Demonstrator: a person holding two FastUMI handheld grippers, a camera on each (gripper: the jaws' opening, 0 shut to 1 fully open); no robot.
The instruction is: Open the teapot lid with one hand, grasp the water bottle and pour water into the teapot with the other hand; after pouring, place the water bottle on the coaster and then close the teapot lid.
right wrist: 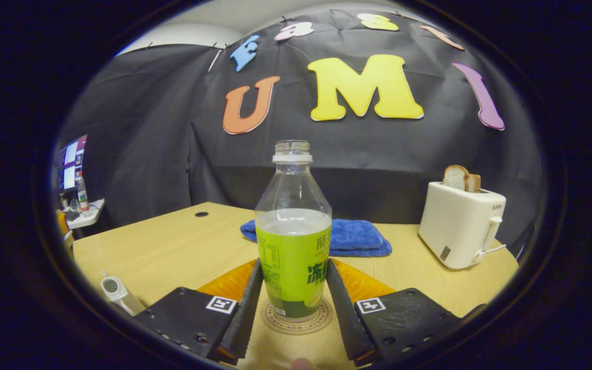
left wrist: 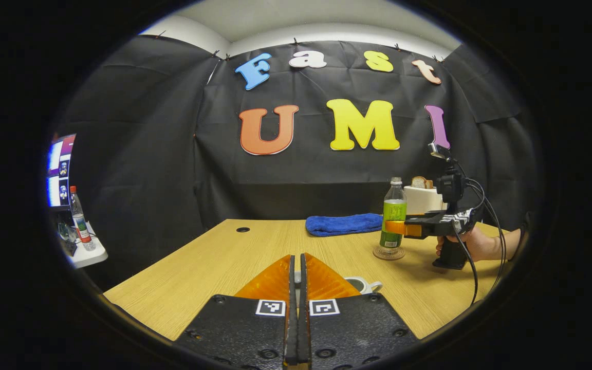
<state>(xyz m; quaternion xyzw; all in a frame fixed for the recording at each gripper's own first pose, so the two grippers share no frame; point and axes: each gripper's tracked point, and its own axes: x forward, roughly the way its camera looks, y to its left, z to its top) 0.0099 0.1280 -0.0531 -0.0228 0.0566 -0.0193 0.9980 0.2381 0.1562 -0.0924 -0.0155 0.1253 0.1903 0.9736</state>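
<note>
In the right gripper view the right gripper (right wrist: pixel 293 303) stood low at centre frame, its jaws either side of the bottle (right wrist: pixel 294 241) on the coaster (right wrist: pixel 296 319); contact was unclear. At lower left lay the teapot (right wrist: pixel 115 291). In the left gripper view the left gripper (left wrist: pixel 297 288) had its jaws nearly closed at bottom centre, the teapot's lid (left wrist: pixel 297 278) hidden between them.

Both views low over table (left wrist: pixel 198 267), facing booth wall

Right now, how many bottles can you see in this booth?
2. The green-labelled water bottle stands uncapped on the coaster on the table, between the right tool's fingers. A red-capped bottle stands on the side shelf by the screens. Others may be hidden.
</note>
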